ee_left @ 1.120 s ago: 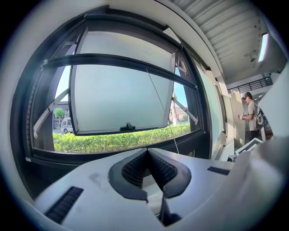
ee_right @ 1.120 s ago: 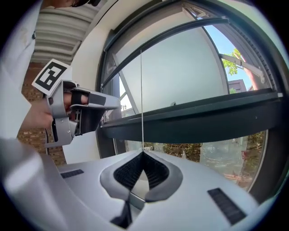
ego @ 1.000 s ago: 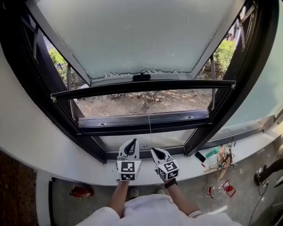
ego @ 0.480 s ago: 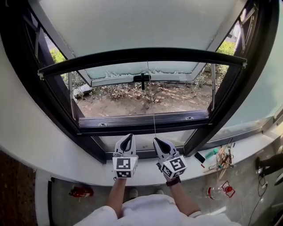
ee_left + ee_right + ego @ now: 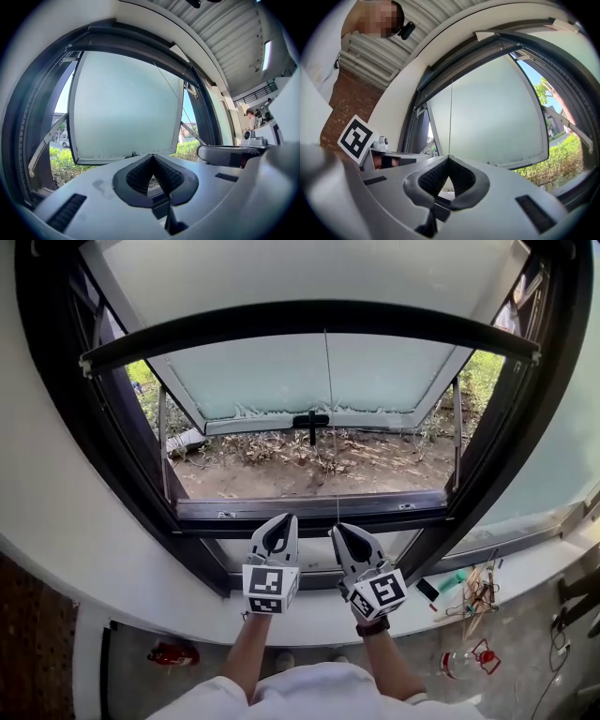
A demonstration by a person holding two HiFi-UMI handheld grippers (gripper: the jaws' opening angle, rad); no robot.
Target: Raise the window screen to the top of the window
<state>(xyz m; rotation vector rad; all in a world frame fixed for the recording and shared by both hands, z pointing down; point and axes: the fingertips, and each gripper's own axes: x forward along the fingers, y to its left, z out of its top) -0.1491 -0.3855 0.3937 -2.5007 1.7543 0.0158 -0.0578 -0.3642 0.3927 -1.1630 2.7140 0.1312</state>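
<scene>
The window screen's dark bottom bar [image 5: 309, 315] arcs across the upper part of the black window frame [image 5: 525, 437]. A thin pull cord [image 5: 332, 427] hangs from the bar's middle down to my right gripper [image 5: 339, 529]. In the right gripper view the cord [image 5: 451, 117] runs straight into the shut jaw tips of that gripper [image 5: 449, 158], which is shut on it. My left gripper [image 5: 286, 518] is beside it at the same height, a little to the left. Its jaws [image 5: 152, 156] are shut with nothing between them.
Beyond the frame a frosted glass sash [image 5: 309, 371] with a black handle [image 5: 310, 420] swings outward over bare ground. The white sill [image 5: 112, 568] carries a phone [image 5: 427, 589] and small tools [image 5: 478, 592] at the right. A red object [image 5: 173, 653] lies on the floor.
The screen's bar has climbed from mid-window to near the top of the frame. Both grippers have risen, the right one still on the cord.
</scene>
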